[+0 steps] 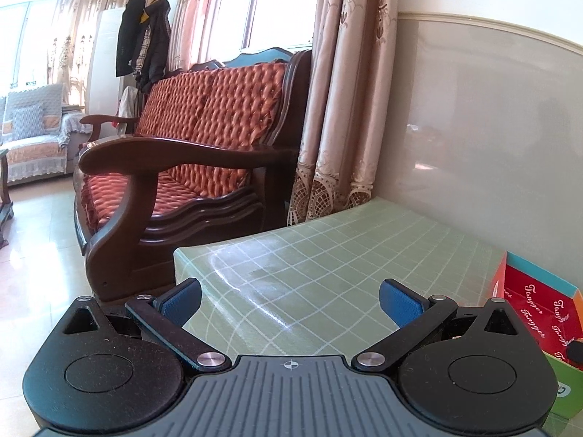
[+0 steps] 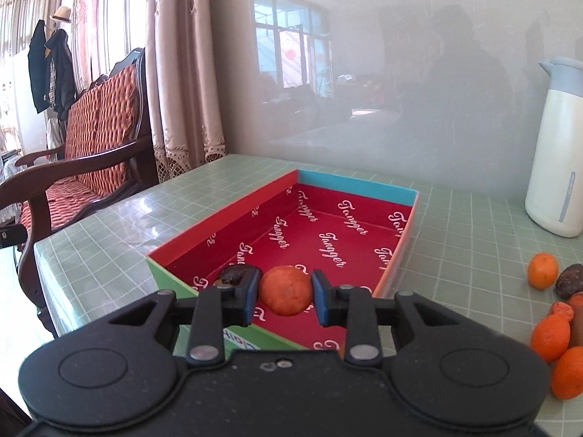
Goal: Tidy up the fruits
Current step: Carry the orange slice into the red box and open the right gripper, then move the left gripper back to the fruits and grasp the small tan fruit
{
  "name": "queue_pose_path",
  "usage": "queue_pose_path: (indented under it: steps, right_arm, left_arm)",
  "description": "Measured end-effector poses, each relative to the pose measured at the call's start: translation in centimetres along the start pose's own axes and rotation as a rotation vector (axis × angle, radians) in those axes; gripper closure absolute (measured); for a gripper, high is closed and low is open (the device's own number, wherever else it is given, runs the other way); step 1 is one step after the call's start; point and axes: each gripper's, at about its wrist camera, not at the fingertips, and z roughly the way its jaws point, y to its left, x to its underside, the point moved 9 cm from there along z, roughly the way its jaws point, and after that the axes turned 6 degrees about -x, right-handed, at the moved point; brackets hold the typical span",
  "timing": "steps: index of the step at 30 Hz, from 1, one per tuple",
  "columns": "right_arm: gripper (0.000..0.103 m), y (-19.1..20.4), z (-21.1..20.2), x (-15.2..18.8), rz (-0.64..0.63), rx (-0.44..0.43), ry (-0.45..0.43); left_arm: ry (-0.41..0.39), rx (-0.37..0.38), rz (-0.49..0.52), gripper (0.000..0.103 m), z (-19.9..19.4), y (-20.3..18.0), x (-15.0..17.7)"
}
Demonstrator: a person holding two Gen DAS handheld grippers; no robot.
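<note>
Only the right wrist view shows the fruit: the right gripper (image 2: 286, 293) is clamped on a round orange fruit (image 2: 286, 291), its blue pads pressing both sides, held above the near end of the red-lined box (image 2: 379, 182) printed with white script. A dark fruit (image 2: 233, 276) lies in the box's near left corner, partly hidden behind the left finger. To the right of the box, on the green checked tablecloth (image 2: 455, 255), a loose cluster of orange fruits (image 2: 550, 335) and a brown one (image 2: 570, 280) waits, and a white thermos jug (image 2: 557, 153) stands near the wall behind them. The left wrist view shows none of that pile; there the left gripper (image 1: 289, 300) hangs with its jaws spread wide and nothing between them, over a bare stretch of the same cloth, with only a corner of the box at its right edge. It gives a fuller look at the wooden armchair (image 1: 189, 153) with its orange cushion beside the table.
</note>
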Motion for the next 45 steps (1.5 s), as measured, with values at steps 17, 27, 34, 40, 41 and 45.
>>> queue_pose_path:
  steps: [17, 27, 34, 40, 41, 45]
  right_arm:
    - [0.059, -1.2, -1.0, -0.3, 0.015, 0.048, -0.032]
    - [0.028, -5.4, -4.7, -0.5, 0.044, 0.167, -0.088]
    - [0.0, -11.0, -9.6, 0.1, 0.129, 0.312, -0.137]
    - [0.0, -15.8, -13.6, 1.3, 0.28, 0.395, -0.163]
    - [0.0, -16.7, -14.3, 1.6, 0.316, 0.406, -0.172]
    - [0.0, -20.3, -16.5, 3.5, 0.464, 0.477, -0.155]
  left_arm:
    - [0.003, 0.024, 0.021, 0.0, -0.6, -1.1, 0.1]
    - [-0.011, 0.136, 0.089, 0.0, -3.0, -6.7, 0.7]
    - [-0.013, 0.2, 0.132, 0.0, -4.8, -10.7, 1.5]
    - [-0.03, 0.241, 0.164, 0.0, -6.5, -13.3, 2.0]
    - [-0.033, 0.25, 0.17, 0.0, -6.8, -13.7, 2.1]
    - [-0.056, 0.295, 0.196, 0.0, -8.1, -15.7, 2.5]
